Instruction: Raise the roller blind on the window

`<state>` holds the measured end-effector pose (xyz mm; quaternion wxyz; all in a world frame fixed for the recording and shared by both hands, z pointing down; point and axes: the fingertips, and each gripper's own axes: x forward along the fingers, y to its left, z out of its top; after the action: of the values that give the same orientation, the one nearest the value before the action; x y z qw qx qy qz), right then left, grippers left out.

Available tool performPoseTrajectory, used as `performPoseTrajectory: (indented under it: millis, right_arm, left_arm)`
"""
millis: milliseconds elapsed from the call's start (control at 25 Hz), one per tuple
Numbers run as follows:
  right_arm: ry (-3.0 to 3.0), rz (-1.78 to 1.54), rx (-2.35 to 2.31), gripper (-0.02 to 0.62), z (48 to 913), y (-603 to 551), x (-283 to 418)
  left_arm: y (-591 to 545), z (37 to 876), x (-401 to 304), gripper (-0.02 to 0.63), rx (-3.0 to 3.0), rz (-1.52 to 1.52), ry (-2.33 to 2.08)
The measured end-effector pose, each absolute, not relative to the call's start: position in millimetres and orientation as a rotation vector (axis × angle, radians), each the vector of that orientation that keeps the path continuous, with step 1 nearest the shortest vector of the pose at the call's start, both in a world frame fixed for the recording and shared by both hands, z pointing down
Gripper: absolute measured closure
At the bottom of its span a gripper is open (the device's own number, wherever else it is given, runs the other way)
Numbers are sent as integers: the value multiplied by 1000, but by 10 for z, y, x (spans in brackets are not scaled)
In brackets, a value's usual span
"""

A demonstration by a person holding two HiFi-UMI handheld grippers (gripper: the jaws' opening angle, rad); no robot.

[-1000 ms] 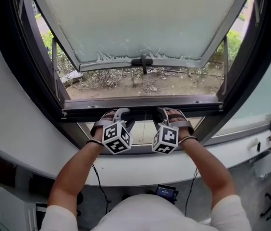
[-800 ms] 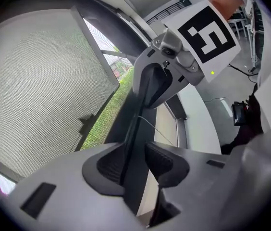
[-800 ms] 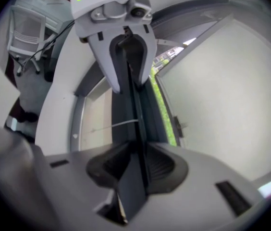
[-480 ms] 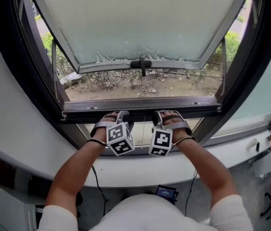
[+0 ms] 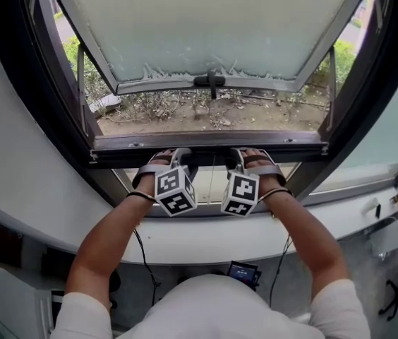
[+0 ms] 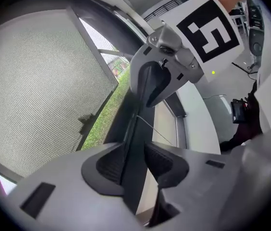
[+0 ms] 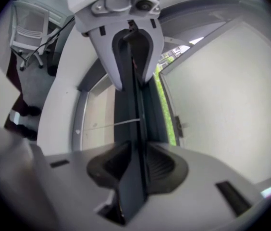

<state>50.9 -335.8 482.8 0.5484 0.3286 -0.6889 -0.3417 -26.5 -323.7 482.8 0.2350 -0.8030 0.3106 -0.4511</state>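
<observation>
A dark bar of the roller blind (image 5: 114, 154) runs across the lower part of the window opening. Both grippers hold it near its middle, side by side. My left gripper (image 5: 182, 161) has the bar (image 6: 136, 121) between its ribbed pads and is shut on it. My right gripper (image 5: 237, 161) clamps the same bar (image 7: 133, 105) just to the right. Each gripper view shows the other gripper on the bar further along: the right gripper (image 6: 158, 76) and the left gripper (image 7: 126, 47). A thin pale cord (image 7: 121, 123) crosses behind the bar.
Above the bar the frosted sash (image 5: 206, 27) tilts outward, with a dark handle (image 5: 209, 82) on its lower edge. Bare ground and shrubs (image 5: 206, 119) lie outside. A curved white sill (image 5: 206, 239) sits under my forearms. Dark frame posts (image 5: 79, 97) flank the opening.
Both grippers have moved a little up and forward to the bar, and their jaws have narrowed onto it. The marker cubes sit slightly higher in view.
</observation>
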Motion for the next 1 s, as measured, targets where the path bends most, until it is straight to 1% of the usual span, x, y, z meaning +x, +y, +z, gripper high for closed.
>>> performPoseTrajectory:
  millis: [160, 720, 1000]
  right_arm:
    - [-1667, -795, 786, 497, 4709, -3344, 500]
    - [-1704, -968, 963, 497, 3947, -3363, 480]
    - [-1762, -1057, 1145, 495, 3547, -3364, 475]
  left_arm:
    - [-3211, 4704, -261, 471, -2243, -1234, 841]
    - [-3224, 3953, -269, 471, -2276, -1096, 876]
    - [-3242, 3574, -270, 471, -2286, -1014, 912]
